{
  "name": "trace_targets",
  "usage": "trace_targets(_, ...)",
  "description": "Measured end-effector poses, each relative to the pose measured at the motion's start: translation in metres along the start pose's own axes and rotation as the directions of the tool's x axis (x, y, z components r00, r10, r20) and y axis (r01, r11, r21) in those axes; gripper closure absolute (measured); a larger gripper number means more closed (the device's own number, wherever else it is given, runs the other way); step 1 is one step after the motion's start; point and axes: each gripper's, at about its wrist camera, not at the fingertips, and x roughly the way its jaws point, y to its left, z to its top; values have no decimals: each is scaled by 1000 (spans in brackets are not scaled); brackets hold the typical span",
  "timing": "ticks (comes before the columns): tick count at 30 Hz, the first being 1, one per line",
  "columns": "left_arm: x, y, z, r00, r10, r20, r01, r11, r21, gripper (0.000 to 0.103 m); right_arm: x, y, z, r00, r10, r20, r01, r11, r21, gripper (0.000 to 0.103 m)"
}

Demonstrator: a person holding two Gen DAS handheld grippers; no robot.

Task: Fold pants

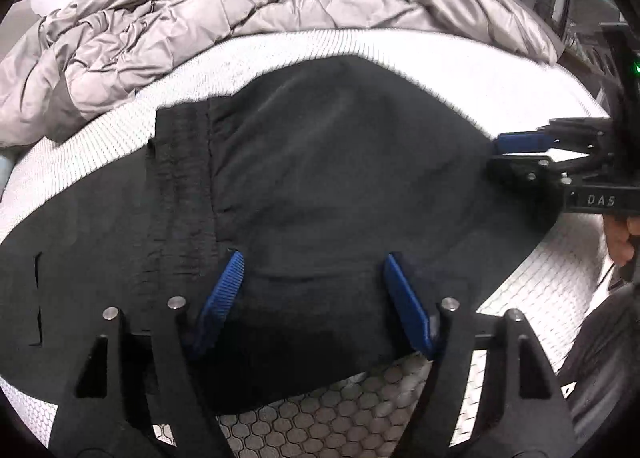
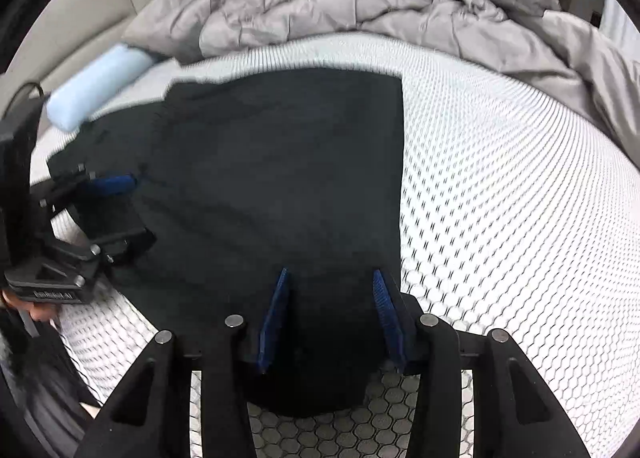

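My left tongs (image 1: pixel 312 270) stood apart over the near edge of the pants (image 1: pixel 340 161), pads either side of the black cloth, not pressing it. My right tongs (image 2: pixel 330 290) were narrower but likewise open, straddling the same near hem closer to the garment's right-hand end; whether either pad touched fabric I could not tell. The pants lay flat on the white honeycomb mattress (image 2: pixel 520 197) at its near edge, long axis running across, side to side, with the gathered waistband (image 1: pixel 182 177) at the left end beyond my left tongs. Each hand was nearest its own end. Beyond the far edge of the pants came bare mattress, then the crumpled grey duvet (image 1: pixel 200 17).
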Motion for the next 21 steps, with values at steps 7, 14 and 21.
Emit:
trace_targets(7, 36, -13, 58, 998, -1, -70, 7, 996, 88, 37, 20, 26, 42, 990, 137, 36, -138, 990, 15, 58)
trace_targets(14, 46, 23, 53, 996, -57, -73, 58, 998, 21, 49, 51, 23, 51, 998, -42, -48, 37, 993, -109, 58)
trace_targets(21, 24, 33, 36, 998, -10, -62, 11, 1000, 2, 51, 41, 15, 51, 994, -103, -38, 97, 988, -122, 58)
